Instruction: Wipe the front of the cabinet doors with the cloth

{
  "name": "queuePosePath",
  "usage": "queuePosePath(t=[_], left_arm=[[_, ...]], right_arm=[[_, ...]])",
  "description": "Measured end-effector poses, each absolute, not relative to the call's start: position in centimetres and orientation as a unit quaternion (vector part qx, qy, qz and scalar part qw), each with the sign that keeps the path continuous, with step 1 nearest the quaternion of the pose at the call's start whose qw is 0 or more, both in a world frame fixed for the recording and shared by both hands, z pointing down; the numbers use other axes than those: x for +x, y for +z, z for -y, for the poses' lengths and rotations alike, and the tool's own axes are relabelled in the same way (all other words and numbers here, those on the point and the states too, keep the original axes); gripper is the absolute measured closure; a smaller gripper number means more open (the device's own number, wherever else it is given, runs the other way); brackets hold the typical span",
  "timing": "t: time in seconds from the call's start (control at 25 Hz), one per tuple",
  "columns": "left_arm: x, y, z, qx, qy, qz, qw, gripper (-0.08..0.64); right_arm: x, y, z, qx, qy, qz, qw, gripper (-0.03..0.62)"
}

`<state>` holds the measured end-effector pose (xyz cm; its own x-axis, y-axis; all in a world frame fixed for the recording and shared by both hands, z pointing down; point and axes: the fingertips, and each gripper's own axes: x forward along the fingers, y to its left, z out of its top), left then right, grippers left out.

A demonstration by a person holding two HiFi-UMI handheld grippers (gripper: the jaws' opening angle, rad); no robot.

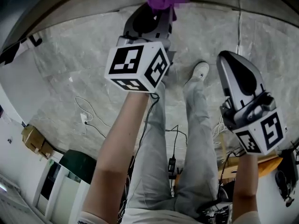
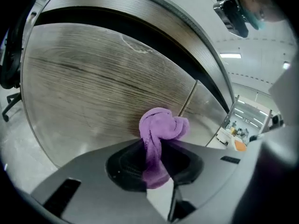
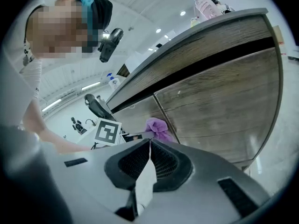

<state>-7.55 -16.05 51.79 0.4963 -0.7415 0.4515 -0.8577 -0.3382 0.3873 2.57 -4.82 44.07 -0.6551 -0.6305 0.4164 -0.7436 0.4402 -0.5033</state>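
Left tongs (image 2: 156,149) reach toward the wood-grain cabinet door (image 2: 93,87), clamped tight on the purple cloth (image 2: 161,127), whose bunched end sits by the door's vertical edge; right tongs (image 3: 149,146) hang apart, pressed closed, holding nothing

Grey marbled floor (image 1: 65,73) carries loose cables (image 1: 87,117) beside a cardboard box (image 1: 33,140).

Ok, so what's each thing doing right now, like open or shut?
left gripper: shut on the cloth.
cloth: bunched up, pinched between the jaws, right up by the doors.
right gripper: shut, nothing in it.
doors: closed.
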Motion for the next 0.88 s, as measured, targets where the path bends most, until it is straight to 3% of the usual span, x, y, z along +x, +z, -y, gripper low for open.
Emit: queuePosePath(t=[0.88], left_arm=[[-34.3,51.2,17.8,0.738,0.087,0.609,0.277,0.476]], right_arm=[[-14.6,43.9,5.5,0.365,0.327,0.866,0.100,0.563]])
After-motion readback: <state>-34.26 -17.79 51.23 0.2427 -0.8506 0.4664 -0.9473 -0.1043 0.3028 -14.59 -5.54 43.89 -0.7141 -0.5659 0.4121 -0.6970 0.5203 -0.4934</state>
